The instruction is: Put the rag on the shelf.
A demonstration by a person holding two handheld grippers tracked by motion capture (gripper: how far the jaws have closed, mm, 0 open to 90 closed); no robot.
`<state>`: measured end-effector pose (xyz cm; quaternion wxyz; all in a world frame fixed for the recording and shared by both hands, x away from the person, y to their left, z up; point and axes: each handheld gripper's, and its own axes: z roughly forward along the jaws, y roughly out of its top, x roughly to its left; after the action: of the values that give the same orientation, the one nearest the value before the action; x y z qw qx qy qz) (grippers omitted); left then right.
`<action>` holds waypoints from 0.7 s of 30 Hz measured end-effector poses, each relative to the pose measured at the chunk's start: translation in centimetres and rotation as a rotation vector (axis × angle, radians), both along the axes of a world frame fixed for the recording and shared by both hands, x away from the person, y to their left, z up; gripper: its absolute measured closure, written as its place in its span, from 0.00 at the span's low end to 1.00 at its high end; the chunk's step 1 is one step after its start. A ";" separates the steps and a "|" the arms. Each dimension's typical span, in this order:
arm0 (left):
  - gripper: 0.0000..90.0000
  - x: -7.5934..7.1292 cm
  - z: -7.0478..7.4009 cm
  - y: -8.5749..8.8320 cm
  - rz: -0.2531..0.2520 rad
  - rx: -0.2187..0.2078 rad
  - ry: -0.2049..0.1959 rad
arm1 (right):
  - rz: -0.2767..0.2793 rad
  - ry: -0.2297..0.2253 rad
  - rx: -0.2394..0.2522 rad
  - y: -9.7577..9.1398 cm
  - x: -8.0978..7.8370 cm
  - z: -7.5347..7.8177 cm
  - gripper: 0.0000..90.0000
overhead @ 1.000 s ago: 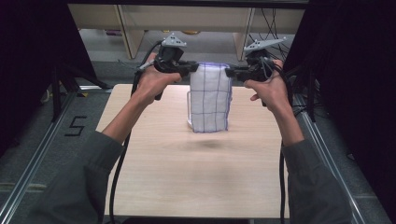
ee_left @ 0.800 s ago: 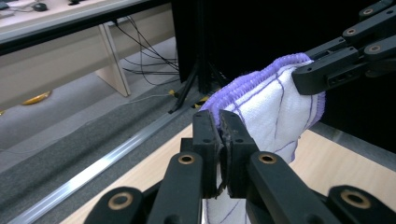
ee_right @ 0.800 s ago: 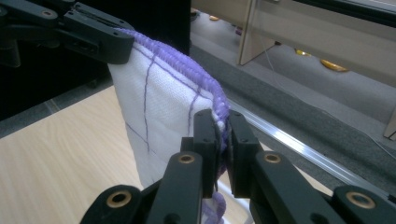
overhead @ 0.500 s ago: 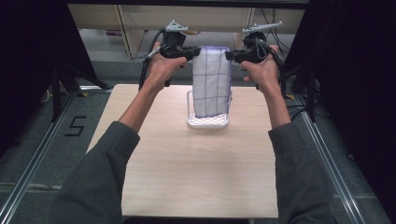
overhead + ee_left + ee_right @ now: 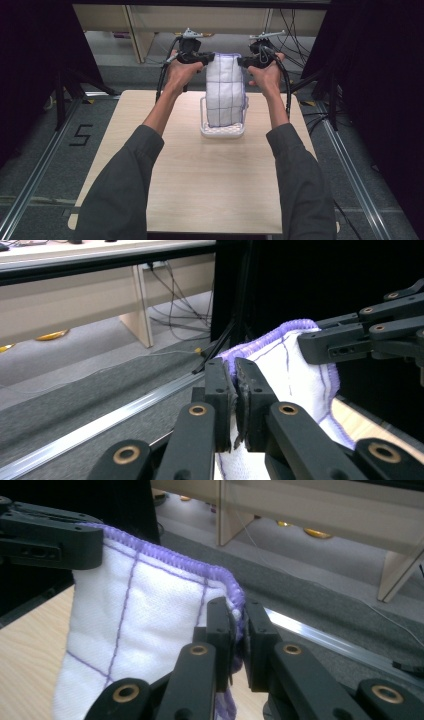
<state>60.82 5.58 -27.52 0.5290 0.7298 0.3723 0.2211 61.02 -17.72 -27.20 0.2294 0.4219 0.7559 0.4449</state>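
While the person's forearms in grey sleeves are reaching up from the bottom of the high view, the left gripper (image 5: 207, 58) and the right gripper (image 5: 243, 61) are facing each other in the upper middle of the frame, each one pinching a top corner of a white quilted cloth with purple grid lines and a purple stitched edge (image 5: 225, 90). That cloth is hanging straight down between them as a narrow folded panel, and its lower end is sitting inside a white perforated plastic basket (image 5: 223, 131), which is standing on the light wooden table (image 5: 200, 185) just above the middle of the frame. In the left gripper view, the two black jaws are rising from the bottom centre and pressing tightly together on the cloth's near corner (image 5: 280, 365), with the other gripper (image 5: 320, 347) reaching in from the right edge and clamping the far corner. In the right gripper view, the jaws are likewise closing narrowly on the purple hem at the centre of the frame, the white cloth (image 5: 140, 630) is spreading to the left of them, and the opposite gripper (image 5: 65, 545) is gripping the top edge in the upper left corner. A pale wooden shelf unit (image 5: 150, 20) and trailing black cables (image 5: 295, 30) are showing beyond the table along the top of the high view.
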 end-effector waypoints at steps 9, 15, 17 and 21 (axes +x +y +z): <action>0.94 1.2 -2.9 -0.6 0.030 0.040 0.029 | -0.022 0.040 -0.036 0.5 1.6 -2.2 0.92; 0.93 1.2 -4.4 -0.6 0.036 0.077 0.047 | -0.018 0.084 -0.048 0.7 2.0 -3.2 0.92; 0.93 1.3 -4.8 -0.5 0.033 0.096 0.059 | -0.026 0.105 -0.059 0.9 2.1 -3.5 0.91; 0.91 1.3 -5.6 -0.4 0.029 0.093 0.071 | -0.021 0.135 -0.096 1.1 2.5 -5.2 0.84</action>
<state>62.08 5.22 -33.13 0.4778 0.7556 0.3906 0.2197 63.51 -16.62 -32.40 0.2023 0.4474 0.7857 0.3764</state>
